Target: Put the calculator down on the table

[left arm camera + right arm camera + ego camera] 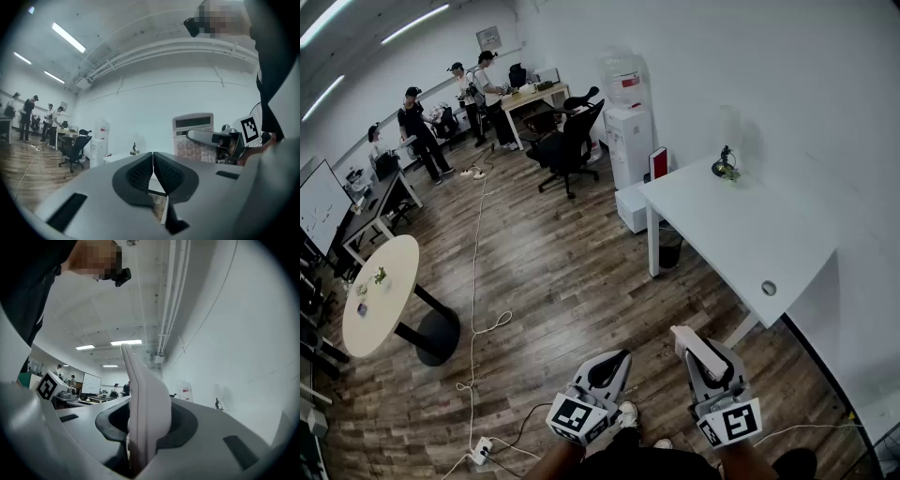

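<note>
Pinkish calculator (143, 385) clamped in right claw (146, 425)

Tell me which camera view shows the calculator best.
The left gripper view: the calculator faces it, with display and key rows visible. The right gripper view shows only its thin edge; the head view shows a small pale slab from above.

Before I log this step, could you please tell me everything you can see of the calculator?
The calculator is a pale, pinkish-white plastic-looking slab with a greyish display strip across the top and rows of light keys below. It stands display end up in the right gripper, whose dark padded fingers clamp its lower part from both sides; nothing else touches it. It is held in the air over the wooden floor, short of the white table, not yet set down.
</note>
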Action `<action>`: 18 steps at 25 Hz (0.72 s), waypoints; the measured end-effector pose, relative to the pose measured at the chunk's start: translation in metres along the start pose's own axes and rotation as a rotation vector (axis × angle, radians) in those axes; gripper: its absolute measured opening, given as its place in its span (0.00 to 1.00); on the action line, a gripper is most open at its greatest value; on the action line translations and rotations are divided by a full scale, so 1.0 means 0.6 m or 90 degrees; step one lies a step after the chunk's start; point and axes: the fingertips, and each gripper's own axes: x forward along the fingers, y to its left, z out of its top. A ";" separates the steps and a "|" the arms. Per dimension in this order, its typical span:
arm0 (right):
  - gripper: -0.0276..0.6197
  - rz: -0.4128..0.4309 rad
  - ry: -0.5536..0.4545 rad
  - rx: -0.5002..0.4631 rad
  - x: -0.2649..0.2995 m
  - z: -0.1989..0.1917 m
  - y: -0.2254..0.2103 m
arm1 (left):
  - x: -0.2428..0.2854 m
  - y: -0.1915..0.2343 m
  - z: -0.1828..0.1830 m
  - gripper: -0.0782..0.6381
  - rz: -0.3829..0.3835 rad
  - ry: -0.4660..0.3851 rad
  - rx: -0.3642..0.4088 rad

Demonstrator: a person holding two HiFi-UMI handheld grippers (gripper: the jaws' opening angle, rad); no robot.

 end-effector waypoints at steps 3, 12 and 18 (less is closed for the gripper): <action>0.25 0.004 0.004 0.002 -0.002 0.000 -0.003 | 0.007 -0.005 0.005 0.14 -0.017 -0.003 0.021; 0.25 0.001 0.010 0.022 0.029 -0.011 -0.030 | 0.040 0.020 -0.008 0.14 -0.006 0.003 -0.005; 0.26 0.000 0.005 0.032 0.084 -0.008 -0.058 | 0.088 0.060 0.012 0.14 -0.024 -0.003 0.003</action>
